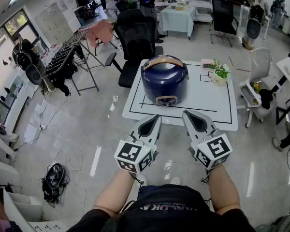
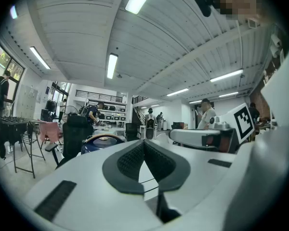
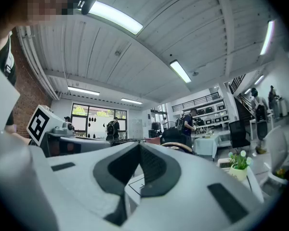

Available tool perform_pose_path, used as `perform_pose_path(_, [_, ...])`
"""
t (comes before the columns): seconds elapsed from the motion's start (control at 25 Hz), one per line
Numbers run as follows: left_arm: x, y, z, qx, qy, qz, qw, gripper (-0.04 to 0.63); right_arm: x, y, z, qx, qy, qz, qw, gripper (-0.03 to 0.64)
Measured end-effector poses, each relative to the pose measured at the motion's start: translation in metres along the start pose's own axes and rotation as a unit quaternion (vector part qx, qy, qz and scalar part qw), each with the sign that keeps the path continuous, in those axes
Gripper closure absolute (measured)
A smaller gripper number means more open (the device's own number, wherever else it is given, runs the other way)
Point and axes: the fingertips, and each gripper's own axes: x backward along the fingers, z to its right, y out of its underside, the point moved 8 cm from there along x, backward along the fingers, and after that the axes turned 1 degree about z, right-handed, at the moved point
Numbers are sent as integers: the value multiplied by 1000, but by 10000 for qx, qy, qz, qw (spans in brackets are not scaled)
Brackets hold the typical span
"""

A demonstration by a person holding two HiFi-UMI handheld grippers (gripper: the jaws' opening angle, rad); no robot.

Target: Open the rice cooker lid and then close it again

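left gripper [image 1: 153,121] fingers pressed together, empty | right gripper [image 1: 189,116] likewise | I see rice cooker [image 1: 164,81], lid down, just ahead of both

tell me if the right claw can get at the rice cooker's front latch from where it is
Probably yes. The right claw, shut, hangs by the near edge of the table; the front latch on the rice cooker faces it, with only bare tabletop between.

The left tongs [image 1: 154,119] and right tongs [image 1: 187,115] are pale grey with dark pads [image 1: 147,128] and black-and-white marker cubes [image 1: 134,156].
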Motion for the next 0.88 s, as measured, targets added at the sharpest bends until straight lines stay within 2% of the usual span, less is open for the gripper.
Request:
perform_pose_path(0.52, [-10,-2,3,38,-114,11,9999,594,0,0,14,-142,-86,45,9999,617])
perform_pose_path(0.8, [-15,-3,-11,84,-370,65,9993,594,-12,-1,24,-177,-194,163,9995,615])
perform_pose_path(0.88, [-17,-2,-17,113,-459,90,9988,594,-17,0,27,-162,-204,187,9995,573])
